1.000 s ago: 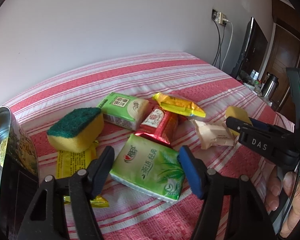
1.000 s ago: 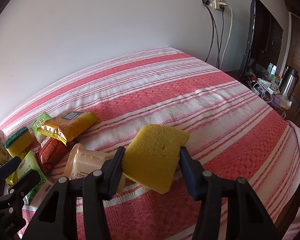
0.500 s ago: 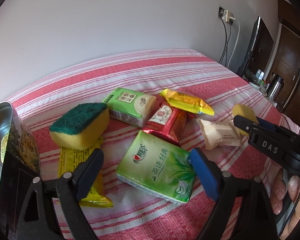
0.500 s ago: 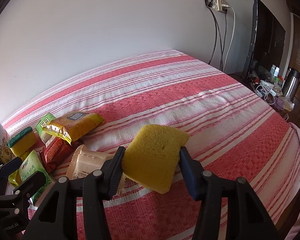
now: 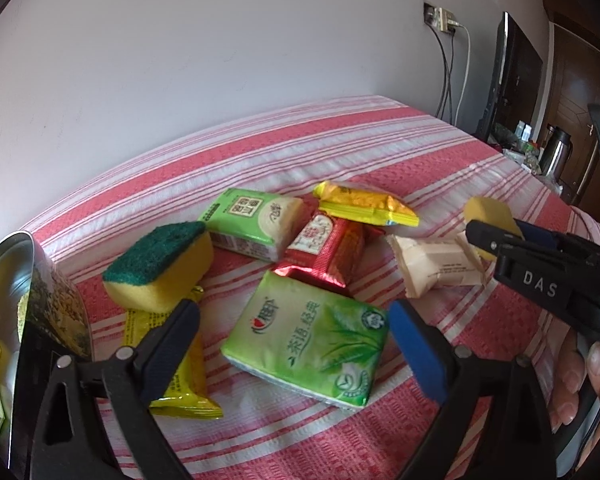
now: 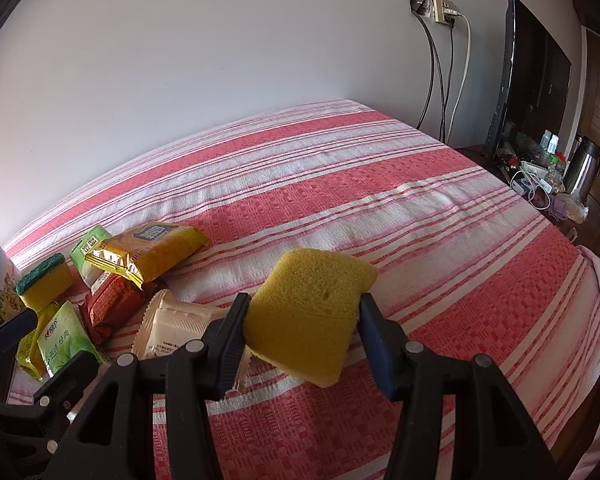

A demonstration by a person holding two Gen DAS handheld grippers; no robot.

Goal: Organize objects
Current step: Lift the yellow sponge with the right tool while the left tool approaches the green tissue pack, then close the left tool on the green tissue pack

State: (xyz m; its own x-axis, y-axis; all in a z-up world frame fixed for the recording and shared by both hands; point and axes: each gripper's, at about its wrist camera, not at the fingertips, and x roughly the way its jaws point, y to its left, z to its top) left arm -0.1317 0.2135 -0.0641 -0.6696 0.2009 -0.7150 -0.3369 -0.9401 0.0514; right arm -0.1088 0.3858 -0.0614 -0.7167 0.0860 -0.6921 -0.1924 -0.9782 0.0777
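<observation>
My left gripper (image 5: 296, 334) hangs over a green tissue pack (image 5: 306, 336) on the striped bed; its jaws are opening and the pads stand clear of the pack's sides. Around the pack lie a green-topped yellow sponge (image 5: 160, 266), a yellow sachet (image 5: 180, 368), a smaller green tissue pack (image 5: 256, 226), a red packet (image 5: 326, 252), a yellow snack bag (image 5: 364, 204) and a beige wrapper (image 5: 436, 266). My right gripper (image 6: 304, 330) is shut on a plain yellow sponge (image 6: 310, 312), held above the bedspread. That sponge (image 5: 486, 212) also shows at the right of the left wrist view.
A metal tin (image 5: 16, 320) with items inside stands at the left edge. Right of the bed are a television (image 6: 532, 80), wall cables (image 6: 440, 80) and a cluttered side table with a kettle (image 6: 584, 164). A hand (image 5: 580, 376) grips the right tool.
The left gripper's jaws have spread wide around the green tissue pack, and the view has drawn back slightly. The right gripper and its sponge have stayed put.
</observation>
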